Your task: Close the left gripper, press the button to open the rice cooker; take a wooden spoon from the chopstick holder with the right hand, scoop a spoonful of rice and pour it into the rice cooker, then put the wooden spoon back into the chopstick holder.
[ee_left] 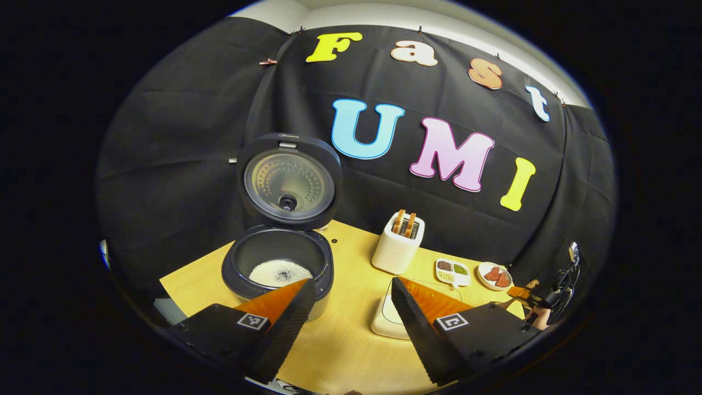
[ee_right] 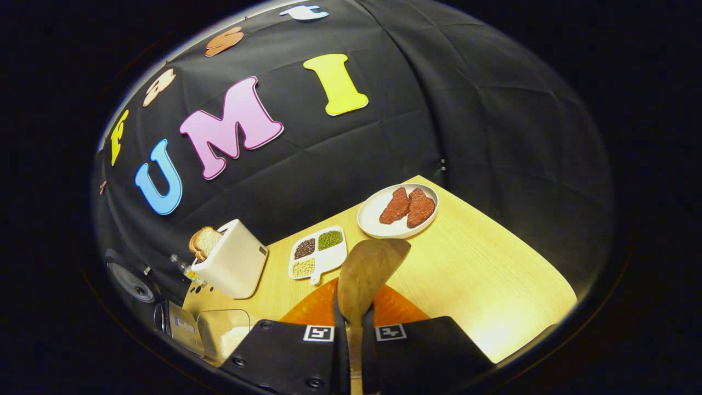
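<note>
I see the dark round rice cooker already open, white rice inside. My left gripper hangs released before it. My right gripper clenches the light wooden spoon, apparently empty above the table; returning it remains, I judge.

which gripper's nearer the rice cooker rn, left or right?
Left. The left gripper hangs open right in front of the open rice cooker. The right gripper, shut on the wooden spoon, is off by the plate at the table's far side.
</note>
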`<state>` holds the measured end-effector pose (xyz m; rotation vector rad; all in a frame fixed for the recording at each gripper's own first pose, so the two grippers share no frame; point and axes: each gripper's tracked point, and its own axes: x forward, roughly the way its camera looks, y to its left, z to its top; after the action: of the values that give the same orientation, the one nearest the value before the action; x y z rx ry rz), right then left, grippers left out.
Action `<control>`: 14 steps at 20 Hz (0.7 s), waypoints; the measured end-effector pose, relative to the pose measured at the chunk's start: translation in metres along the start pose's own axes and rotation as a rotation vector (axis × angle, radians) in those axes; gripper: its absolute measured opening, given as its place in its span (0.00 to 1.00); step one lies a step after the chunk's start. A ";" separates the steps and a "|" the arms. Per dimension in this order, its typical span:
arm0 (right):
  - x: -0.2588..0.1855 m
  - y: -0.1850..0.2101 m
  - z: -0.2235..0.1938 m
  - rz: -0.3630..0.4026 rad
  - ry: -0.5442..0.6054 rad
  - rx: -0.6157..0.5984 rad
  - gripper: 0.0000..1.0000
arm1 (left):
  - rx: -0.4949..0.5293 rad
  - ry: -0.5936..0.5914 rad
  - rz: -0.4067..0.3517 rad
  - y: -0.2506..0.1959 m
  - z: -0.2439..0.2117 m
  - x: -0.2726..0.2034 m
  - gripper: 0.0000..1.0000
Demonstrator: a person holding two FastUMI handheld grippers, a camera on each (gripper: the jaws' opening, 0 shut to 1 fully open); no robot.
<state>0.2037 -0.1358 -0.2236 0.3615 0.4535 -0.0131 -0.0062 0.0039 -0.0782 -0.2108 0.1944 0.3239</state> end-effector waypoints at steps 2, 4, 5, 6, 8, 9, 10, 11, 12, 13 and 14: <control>0.001 -0.004 -0.007 -0.030 0.006 -0.005 0.16 | -0.003 -0.011 -0.001 0.006 0.007 0.002 0.95; -0.007 -0.010 -0.003 -0.065 -0.004 -0.007 0.19 | -0.002 -0.028 -0.013 0.010 0.017 0.003 0.97; -0.011 -0.009 0.001 -0.074 -0.018 -0.008 0.21 | 0.001 -0.038 -0.017 0.014 0.023 0.004 0.96; -0.017 -0.009 0.004 -0.084 -0.028 -0.014 0.25 | 0.000 -0.052 -0.018 0.019 0.031 0.003 0.96; -0.030 -0.002 0.007 -0.076 -0.037 -0.028 0.40 | -0.005 -0.087 -0.036 0.025 0.050 0.001 0.96; -0.039 -0.001 0.006 -0.080 -0.036 -0.043 0.59 | -0.002 -0.102 -0.041 0.030 0.062 0.001 0.96; -0.046 -0.001 0.006 -0.083 -0.036 -0.062 0.78 | 0.005 -0.121 -0.041 0.036 0.074 0.002 0.96; -0.054 0.001 0.008 -0.084 -0.041 -0.078 0.97 | 0.014 -0.143 -0.037 0.043 0.090 0.002 0.95; -0.062 0.002 0.010 -0.089 -0.049 -0.098 0.98 | 0.026 -0.167 -0.030 0.050 0.105 0.003 0.95; -0.071 0.004 0.013 -0.090 -0.062 -0.117 0.99 | 0.038 -0.188 -0.023 0.057 0.121 0.004 0.95; -0.081 0.007 0.017 -0.091 -0.082 -0.138 0.98 | 0.057 -0.199 -0.011 0.063 0.134 0.006 0.95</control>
<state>0.1386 -0.1403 -0.1717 0.2034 0.3871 -0.0848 -0.0009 0.0958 0.0380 -0.1224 0.0053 0.3260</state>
